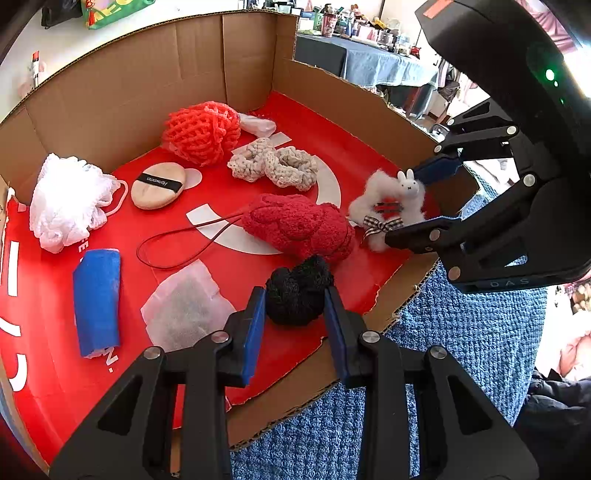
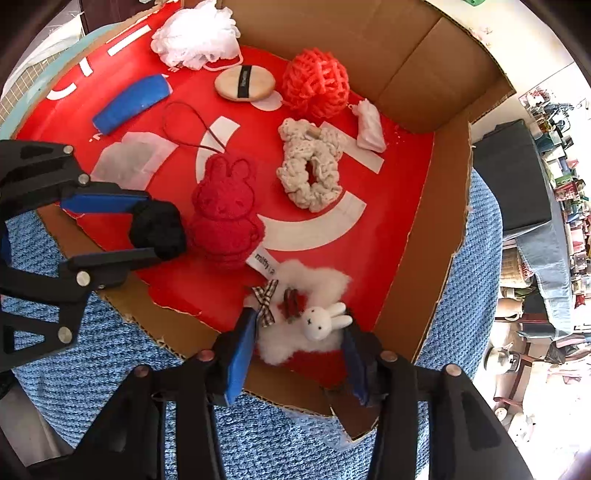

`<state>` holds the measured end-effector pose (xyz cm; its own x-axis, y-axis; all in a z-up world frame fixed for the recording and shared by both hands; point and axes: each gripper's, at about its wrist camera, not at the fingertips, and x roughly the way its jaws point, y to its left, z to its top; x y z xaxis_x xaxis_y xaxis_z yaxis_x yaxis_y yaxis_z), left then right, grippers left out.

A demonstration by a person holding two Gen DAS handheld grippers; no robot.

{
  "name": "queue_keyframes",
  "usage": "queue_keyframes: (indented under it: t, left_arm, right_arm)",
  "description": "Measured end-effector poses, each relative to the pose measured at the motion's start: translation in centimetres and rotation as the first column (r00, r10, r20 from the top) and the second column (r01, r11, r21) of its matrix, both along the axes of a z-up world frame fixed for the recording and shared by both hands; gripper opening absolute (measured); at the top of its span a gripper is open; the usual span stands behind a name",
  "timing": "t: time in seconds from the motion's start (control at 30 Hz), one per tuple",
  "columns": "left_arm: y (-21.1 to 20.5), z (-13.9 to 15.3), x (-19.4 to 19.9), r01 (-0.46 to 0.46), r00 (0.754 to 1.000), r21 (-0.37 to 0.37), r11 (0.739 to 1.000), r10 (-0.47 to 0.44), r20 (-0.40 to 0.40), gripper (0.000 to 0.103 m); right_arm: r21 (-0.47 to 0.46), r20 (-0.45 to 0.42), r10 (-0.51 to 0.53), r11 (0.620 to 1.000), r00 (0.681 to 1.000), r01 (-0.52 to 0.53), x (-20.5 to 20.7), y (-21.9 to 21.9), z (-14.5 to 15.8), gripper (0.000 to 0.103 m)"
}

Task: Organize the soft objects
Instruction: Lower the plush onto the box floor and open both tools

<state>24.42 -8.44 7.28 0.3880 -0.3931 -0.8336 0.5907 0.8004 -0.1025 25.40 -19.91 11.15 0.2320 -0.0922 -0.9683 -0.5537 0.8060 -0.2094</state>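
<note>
A blue knitted cloth (image 1: pixel 461 350) covers the surface in the near foreground, and the torn edge of an opened cardboard box (image 1: pixel 155 74) lies on top of it. The box's brown walls rise on the far side, and its floor is red with white markings. Far right, a table draped in dark blue fabric (image 1: pixel 369 59) carries a crowd of small containers, too small to identify. At the far left, a green bag (image 1: pixel 107 13) hangs against a white wall.
</note>
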Motion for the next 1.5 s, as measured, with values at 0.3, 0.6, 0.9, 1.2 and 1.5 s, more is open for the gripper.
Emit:
queue_keyframes:
  t: [0.3, 0.6, 0.9, 1.2, 1.5]
  left_arm:
    - [0.1, 0.0, 0.0, -0.009, 1.0, 0.003, 1.0, 0.009, 0.004, 0.032]
    - [0.4, 0.4, -0.1, -0.029, 0.999, -0.008, 1.0, 0.03, 0.029, 0.051]
    - [0.8, 1.6, -1.4, -0.038, 0.998, -0.036, 0.999, 0.04, 0.056, 0.061]
    - [3.7, 4.9, -4.5, -0.148, 0.968, -0.084, 0.985, 0.161, 0.194, 0.077]
    - [8.2, 6.7, -6.3, -0.337, 0.858, -0.215, 0.917, 0.393, 0.331, 0.091]
  right_arm:
    - [-0.037, 0.024, 0.032, 0.999, 0.999, -0.031, -0.5, 0.5, -0.1, 0.056]
    - [-0.061, 0.058, 0.051, 0.997, 0.997, -0.048, -0.9, 0.8, 0.5, 0.061]
    - [-0.011, 0.113, 0.068, 0.998, 0.991, -0.068, -2.3, 1.9, 2.8, 0.065]
    - [0.171, 0.219, 0.019, 0.984, 0.976, -0.058, -3.4, 2.0, 5.8, 0.08]
    - [0.42, 0.397, -0.183, 0.908, 0.899, 0.0, -5.1, 0.5, 6.0, 0.101]
